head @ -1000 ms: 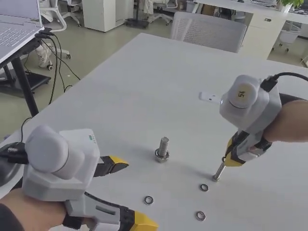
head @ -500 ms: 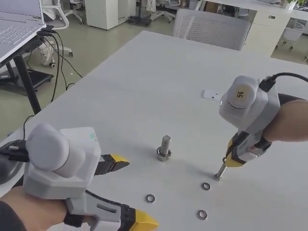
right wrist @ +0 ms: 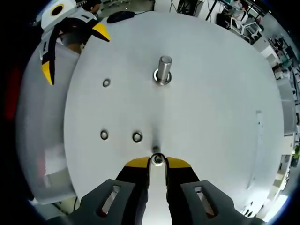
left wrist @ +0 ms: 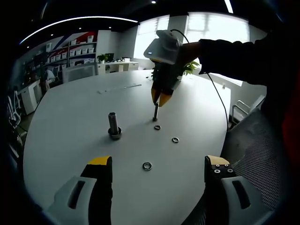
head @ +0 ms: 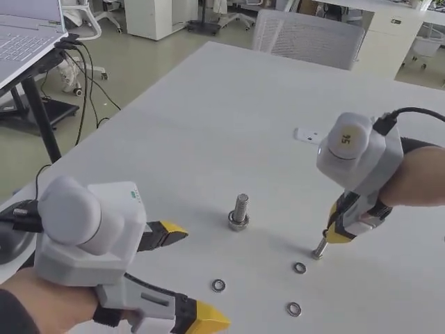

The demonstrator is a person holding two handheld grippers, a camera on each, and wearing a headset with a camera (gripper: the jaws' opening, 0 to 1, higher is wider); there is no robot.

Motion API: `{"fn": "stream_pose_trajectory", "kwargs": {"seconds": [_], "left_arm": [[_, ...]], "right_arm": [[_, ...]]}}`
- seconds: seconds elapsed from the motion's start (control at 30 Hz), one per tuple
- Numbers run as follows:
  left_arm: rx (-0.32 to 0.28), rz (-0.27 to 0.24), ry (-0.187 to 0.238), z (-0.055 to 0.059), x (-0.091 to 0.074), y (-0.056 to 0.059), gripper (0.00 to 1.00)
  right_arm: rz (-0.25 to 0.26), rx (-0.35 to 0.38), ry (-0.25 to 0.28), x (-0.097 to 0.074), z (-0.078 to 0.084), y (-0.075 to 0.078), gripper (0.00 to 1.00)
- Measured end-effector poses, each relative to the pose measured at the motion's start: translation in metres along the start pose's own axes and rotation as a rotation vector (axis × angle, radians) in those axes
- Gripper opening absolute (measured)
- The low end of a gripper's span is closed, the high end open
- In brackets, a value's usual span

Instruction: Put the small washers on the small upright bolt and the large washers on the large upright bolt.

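Note:
The large upright bolt (head: 238, 211) stands mid-table with a washer at its base, also seen as the large bolt (left wrist: 113, 125) (right wrist: 163, 69). My right gripper (head: 332, 235) is shut on the small upright bolt (head: 320, 248), whose top sits between the jaws as the small bolt (right wrist: 158, 159). Three small washers lie flat on the table: washer (head: 300, 267) beside the small bolt, washer (head: 294, 308) and washer (head: 218, 284) nearer me. My left gripper (head: 191, 277) hovers open at the lower left with nothing between its jaws, its tips wide apart around the left gripper (left wrist: 158, 161).
The white table (head: 208, 118) stretches far ahead with bare surface. A small white tag (head: 309, 134) lies behind the right gripper. A grey chair (head: 306, 42) stands at the far edge. A laptop (head: 21, 28) rests on a stand at the left.
The head camera has drifted a little, shifting the whole picture. The right gripper stays shut on the small bolt and the left gripper stays open in place.

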State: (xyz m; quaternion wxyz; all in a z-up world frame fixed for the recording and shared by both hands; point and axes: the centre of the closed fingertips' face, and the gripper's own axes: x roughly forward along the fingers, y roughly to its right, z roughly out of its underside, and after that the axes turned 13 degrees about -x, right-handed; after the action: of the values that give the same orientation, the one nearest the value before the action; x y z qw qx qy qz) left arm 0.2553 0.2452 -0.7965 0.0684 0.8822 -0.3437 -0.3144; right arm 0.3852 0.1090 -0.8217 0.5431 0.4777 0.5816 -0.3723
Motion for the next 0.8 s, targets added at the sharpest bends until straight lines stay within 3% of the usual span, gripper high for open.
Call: {"fn": "stream_pose_trajectory", "kwargs": {"seconds": [0.8], "left_arm": [[-0.005, -0.003, -0.008, -0.002, 0.001, 0.000, 0.81]], "right_arm": [[-0.046, 0.026, 0.000, 0.030, 0.003, -0.006, 0.14]]}}
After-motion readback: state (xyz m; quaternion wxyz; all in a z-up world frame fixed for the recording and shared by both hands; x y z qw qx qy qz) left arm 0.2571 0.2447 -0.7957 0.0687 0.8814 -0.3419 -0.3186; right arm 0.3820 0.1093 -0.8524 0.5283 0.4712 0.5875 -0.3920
